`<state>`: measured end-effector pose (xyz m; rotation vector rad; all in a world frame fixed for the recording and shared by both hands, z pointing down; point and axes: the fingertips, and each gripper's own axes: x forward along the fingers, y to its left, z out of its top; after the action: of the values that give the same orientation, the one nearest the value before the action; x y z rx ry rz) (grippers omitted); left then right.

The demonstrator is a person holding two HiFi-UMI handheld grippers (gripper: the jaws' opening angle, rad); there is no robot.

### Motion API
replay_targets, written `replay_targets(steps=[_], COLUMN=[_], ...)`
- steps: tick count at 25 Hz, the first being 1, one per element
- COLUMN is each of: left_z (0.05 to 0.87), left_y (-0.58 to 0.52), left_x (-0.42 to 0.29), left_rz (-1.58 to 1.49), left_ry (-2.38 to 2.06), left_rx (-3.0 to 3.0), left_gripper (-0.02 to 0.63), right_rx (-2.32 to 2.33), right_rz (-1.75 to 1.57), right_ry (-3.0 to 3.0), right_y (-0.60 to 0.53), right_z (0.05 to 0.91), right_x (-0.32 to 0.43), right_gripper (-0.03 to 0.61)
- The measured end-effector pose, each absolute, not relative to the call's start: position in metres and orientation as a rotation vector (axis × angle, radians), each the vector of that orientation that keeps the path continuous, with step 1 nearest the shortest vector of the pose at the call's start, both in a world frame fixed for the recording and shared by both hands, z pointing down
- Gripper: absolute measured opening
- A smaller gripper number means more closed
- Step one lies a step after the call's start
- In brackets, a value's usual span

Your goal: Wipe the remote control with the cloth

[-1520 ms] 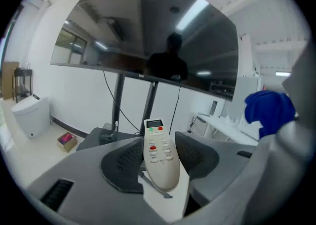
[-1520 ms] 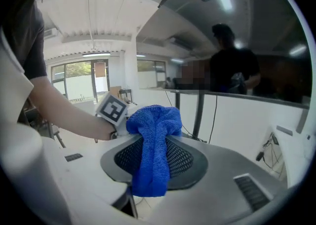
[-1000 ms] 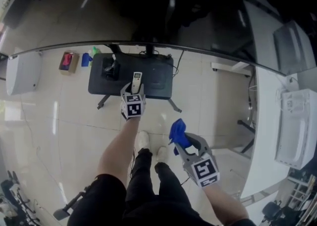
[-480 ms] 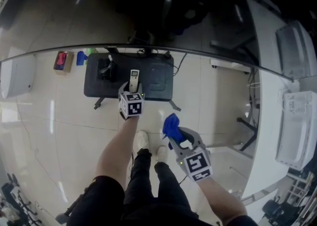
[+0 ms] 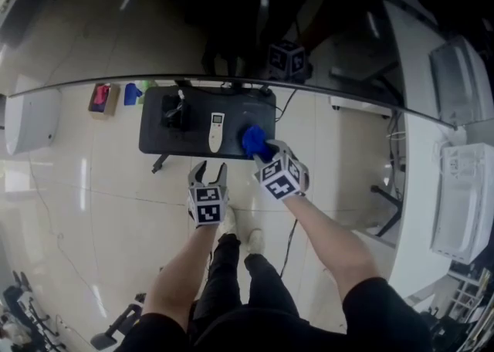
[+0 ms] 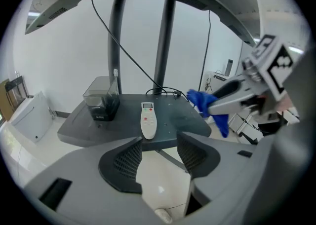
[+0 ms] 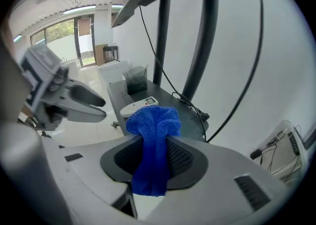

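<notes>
1. Remote control (image 5: pixel 216 131) lies flat near the middle of the dark desk (image 5: pixel 154 140), its small screen end pointing to the desk's back edge.
2. A dark box with a clear top (image 5: pixel 173 111) stands on the desk's left part, apart from the remote.
3. A black cable (image 5: pixel 265 96) trails along the desk's back edge, where two dark posts rise.
4. The right gripper (image 5: pixel 266 159) reaches in over the desk's right part. Its jaws are clamped on a bunched blue cloth (image 5: pixel 252 140), which sticks out past the jaw tips just beside the remote. Whether the cloth touches the desk I cannot tell.
5. The left gripper (image 5: pixel 210 174) hangs off the desk's front edge, over the tiled floor. Its jaws are opening with nothing between them, and the remote lies on the desk beyond the gap.
6. On the floor to the desk's left lie a red item (image 5: pixel 102 96) and a blue one (image 5: pixel 133 93). A white cabinet (image 5: pixel 31 116) stands further out that way.
7. The person's pale shoes (image 5: pixel 225 222) stand on the floor in front of the desk.
</notes>
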<state>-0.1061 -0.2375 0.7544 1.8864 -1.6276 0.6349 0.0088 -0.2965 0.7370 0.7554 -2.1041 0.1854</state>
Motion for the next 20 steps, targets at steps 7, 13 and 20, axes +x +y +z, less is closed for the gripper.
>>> replay_targets(steps=[7, 13, 20], left_z=[0.742, 0.717, 0.626], left_y=[-0.216, -0.219, -0.21], left_x=[-0.1, -0.103, -0.091], left_rz=[0.608, 0.586, 0.51], left_ry=[-1.618, -1.638, -1.648], left_rx=[1.903, 1.937, 2.087], left_gripper=[0.224, 0.224, 0.224], right_rx=[0.758, 0.785, 0.875], right_rz=[0.184, 0.162, 0.153], right_ry=[-1.956, -1.977, -2.208], right_y=[-0.348, -0.345, -0.286], right_z=[0.804, 0.798, 0.668], right_x=[0.003, 0.004, 0.015], right_gripper=[0.141, 0.19, 0.19])
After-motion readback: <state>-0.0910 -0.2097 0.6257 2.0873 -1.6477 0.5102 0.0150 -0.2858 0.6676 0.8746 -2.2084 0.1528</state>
